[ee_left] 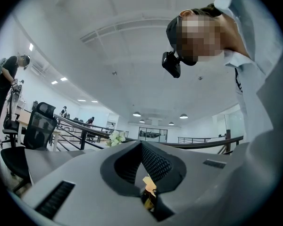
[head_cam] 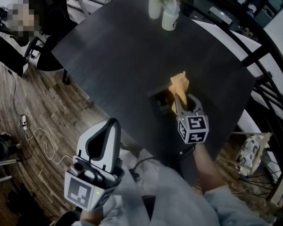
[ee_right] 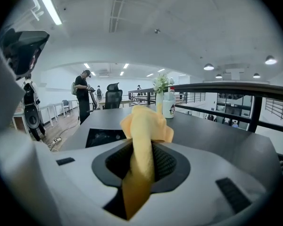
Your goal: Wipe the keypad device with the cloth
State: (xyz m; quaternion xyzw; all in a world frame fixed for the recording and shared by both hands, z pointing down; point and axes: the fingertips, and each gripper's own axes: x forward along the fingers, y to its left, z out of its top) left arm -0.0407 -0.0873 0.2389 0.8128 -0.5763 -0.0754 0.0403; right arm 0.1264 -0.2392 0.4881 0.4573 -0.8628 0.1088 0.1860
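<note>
The right gripper [head_cam: 180, 100] is clamped tight on the yellow cloth [head_cam: 179, 84], which bunches out past its tips; the cloth sits just beside the dark keypad device [head_cam: 159, 99] lying flat on the counter [head_cam: 132, 55], and contact cannot be confirmed; the left gripper [head_cam: 108, 128] is closed on nothing, held low off the counter's near edge; the cloth is in hand, and the wiping strokes look mostly left to do.
</note>
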